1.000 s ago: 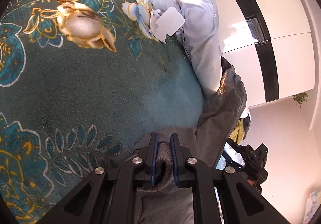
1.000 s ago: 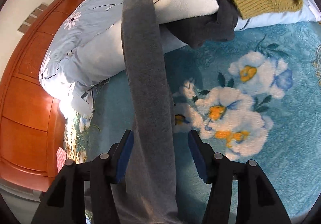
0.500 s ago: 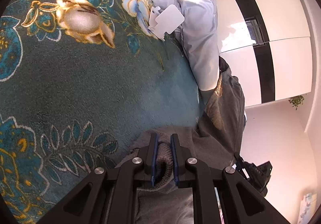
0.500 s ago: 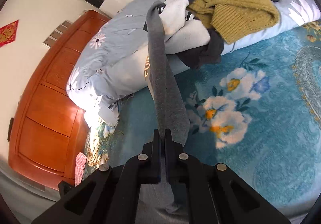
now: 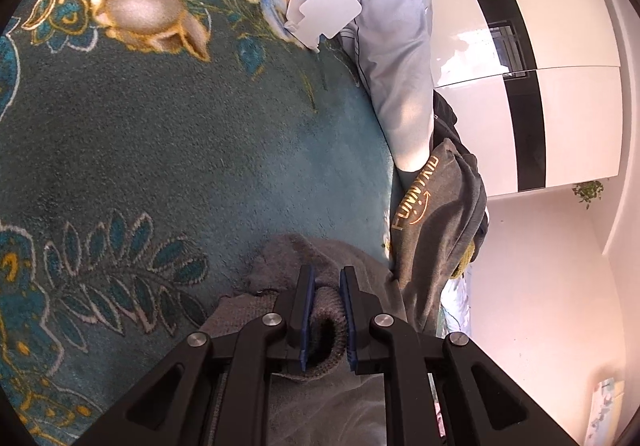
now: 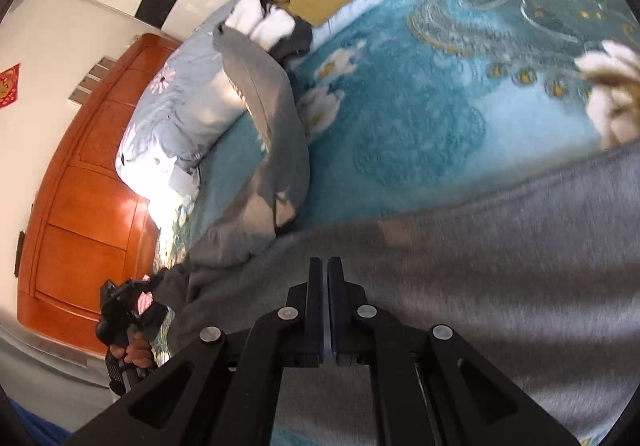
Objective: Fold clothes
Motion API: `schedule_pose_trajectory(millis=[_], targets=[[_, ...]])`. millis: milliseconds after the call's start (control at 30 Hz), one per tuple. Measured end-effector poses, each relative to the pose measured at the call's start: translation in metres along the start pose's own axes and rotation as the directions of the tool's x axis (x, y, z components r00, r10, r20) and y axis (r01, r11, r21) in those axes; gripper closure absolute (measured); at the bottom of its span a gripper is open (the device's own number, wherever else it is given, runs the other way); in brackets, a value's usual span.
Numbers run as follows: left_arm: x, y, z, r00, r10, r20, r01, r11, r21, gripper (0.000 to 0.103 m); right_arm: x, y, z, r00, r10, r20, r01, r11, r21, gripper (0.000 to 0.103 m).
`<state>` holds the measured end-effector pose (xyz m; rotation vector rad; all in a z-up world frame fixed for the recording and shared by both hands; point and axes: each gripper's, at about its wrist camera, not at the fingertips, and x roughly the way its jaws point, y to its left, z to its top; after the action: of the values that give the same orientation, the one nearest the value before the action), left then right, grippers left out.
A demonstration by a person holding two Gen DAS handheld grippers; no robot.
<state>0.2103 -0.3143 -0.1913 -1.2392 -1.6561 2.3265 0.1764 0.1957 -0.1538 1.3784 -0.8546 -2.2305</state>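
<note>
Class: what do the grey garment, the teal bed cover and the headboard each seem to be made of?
Grey garment: soft fleece-like knit, matte, with a ribbed cuff. Teal bed cover: plush pile fabric, woven-looking flowers. Headboard: probably wood, orange-brown, glossy sheen.

Underfoot, a teal floral blanket (image 5: 168, 150) with gold and cream blossoms, spread wide across both views, and along its edge a pale blue quilt (image 5: 396, 58) printed with white daisies, bunched into a long roll. On the blanket just beside that quilt, a white plastic tag (image 5: 326, 12); behind the bedding, a reddish wooden headboard (image 6: 80, 182) with a small red paper ornament (image 6: 9, 85) on the cream wall nearby. Farther back, glossy white wardrobe doors (image 5: 568, 126) split by a black vertical stripe, and a small green plant (image 5: 587, 192) near their lower corner.
</note>
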Motion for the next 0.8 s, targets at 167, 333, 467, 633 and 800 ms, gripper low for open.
schedule_pose_trajectory(millis=[167,333,467,633,800], targets=[[0.0,-0.003,-0.005,1.0,0.0,-0.013,0.0,1.0,0.0,0.089,0.031,0.036,0.061,0.999,-0.013,0.038,0.017,0.993,-0.113,0.085],[-0.001,0.0,-0.009,1.0,-0.002,-0.031,0.002,1.0,-0.016,0.087,0.075,0.07,0.115,0.996,-0.073,0.048,0.082,0.974,-0.21,0.044],[0.0,0.0,-0.012,0.999,0.005,-0.047,-0.007,1.0,-0.029,0.086,0.11,0.097,0.159,0.991,-0.12,0.061,0.132,0.949,-0.285,0.042],[0.0,-0.005,-0.013,0.998,0.031,-0.061,-0.031,0.999,-0.012,0.086,0.161,0.121,0.173,0.963,-0.269,0.03,0.255,0.866,-0.431,0.041],[0.006,-0.006,-0.016,0.996,0.048,-0.07,-0.05,0.999,-0.02,0.086,0.184,0.129,0.175,0.968,-0.248,-0.025,0.221,0.901,-0.373,0.042]])
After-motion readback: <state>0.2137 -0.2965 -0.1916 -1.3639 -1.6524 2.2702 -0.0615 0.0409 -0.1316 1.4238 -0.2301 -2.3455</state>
